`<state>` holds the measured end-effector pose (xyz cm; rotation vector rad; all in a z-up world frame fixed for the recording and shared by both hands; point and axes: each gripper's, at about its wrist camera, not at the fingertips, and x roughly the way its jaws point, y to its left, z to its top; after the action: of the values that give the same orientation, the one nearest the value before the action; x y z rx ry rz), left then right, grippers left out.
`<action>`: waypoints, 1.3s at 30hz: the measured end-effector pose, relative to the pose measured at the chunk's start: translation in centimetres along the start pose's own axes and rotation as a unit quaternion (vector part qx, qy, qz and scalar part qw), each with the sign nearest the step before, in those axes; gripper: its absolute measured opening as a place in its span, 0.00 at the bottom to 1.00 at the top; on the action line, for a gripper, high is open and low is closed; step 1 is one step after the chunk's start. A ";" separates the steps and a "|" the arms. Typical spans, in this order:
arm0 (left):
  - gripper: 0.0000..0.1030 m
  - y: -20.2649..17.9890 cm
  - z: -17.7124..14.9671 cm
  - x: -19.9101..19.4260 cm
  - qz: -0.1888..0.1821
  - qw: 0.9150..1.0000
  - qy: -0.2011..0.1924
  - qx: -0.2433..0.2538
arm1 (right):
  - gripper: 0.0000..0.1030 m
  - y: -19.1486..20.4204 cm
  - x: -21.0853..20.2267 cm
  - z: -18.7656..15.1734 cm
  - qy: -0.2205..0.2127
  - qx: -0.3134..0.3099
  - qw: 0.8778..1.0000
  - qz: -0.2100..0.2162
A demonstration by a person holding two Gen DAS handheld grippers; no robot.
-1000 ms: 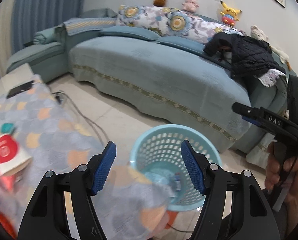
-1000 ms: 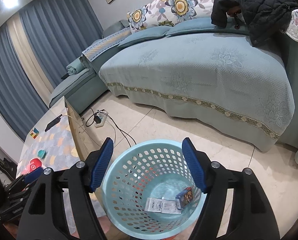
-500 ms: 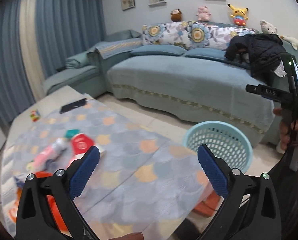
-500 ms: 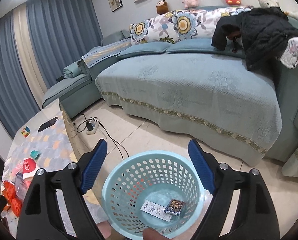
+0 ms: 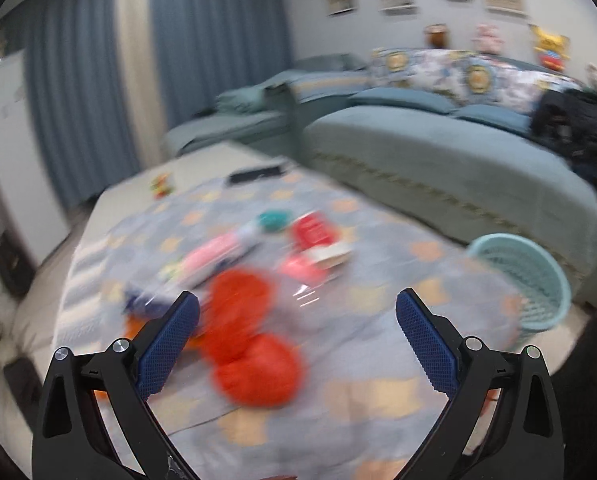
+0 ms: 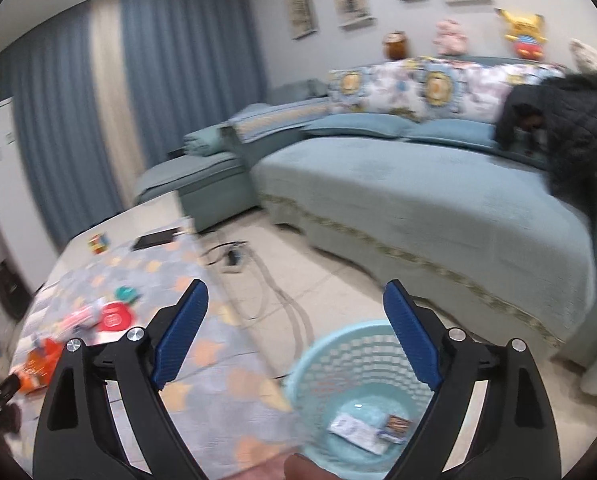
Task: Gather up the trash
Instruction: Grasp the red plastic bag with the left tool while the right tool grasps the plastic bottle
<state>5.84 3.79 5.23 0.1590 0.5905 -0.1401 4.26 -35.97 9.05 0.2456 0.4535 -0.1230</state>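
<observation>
My left gripper [image 5: 297,299] stands open above the table's grey patterned cloth [image 5: 378,360], with nothing between its blue pads. Blurred trash lies ahead of it: two orange-red crumpled lumps [image 5: 254,340], a pink bottle [image 5: 214,258], a red packet [image 5: 318,236] and a teal piece [image 5: 274,220]. The light blue basket [image 5: 526,280] stands on the floor off the table's right end. My right gripper [image 6: 296,286] hangs over the basket [image 6: 338,360], jaws opening and empty. A white wrapper [image 6: 354,426] and a small dark packet [image 6: 396,426] lie in the basket's bottom.
A blue sofa [image 6: 438,200] with a black jacket [image 6: 570,128] fills the far side. A power strip with cables [image 6: 234,256] lies on the floor between table and sofa. A black phone [image 6: 154,238] and a puzzle cube [image 6: 98,244] sit at the table's far end.
The left view has swung from the basket to the trash on the table, and its jaws have spread wider. The right gripper has risen away from the basket and its jaws have widened.
</observation>
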 end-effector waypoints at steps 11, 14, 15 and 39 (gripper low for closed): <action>0.93 8.5 -3.5 5.6 -0.037 0.993 0.087 -0.072 | 0.83 17.4 3.4 -1.0 0.085 -0.112 0.978 0.154; 0.93 7.7 -2.9 7.1 -0.058 0.990 0.096 -0.082 | 0.83 20.2 3.7 -1.6 0.097 -0.127 0.972 0.173; 0.93 7.1 -2.4 7.7 -0.064 0.990 0.096 -0.082 | 0.83 20.9 3.7 -1.8 0.099 -0.130 0.971 0.175; 0.37 10.9 -5.4 5.2 0.001 0.970 0.135 -0.202 | 0.73 32.0 12.9 -9.6 0.201 -0.333 0.886 0.252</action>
<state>9.08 15.04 -0.92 -0.2216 0.8772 0.0069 17.24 -3.43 1.62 -0.3030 0.8006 0.6039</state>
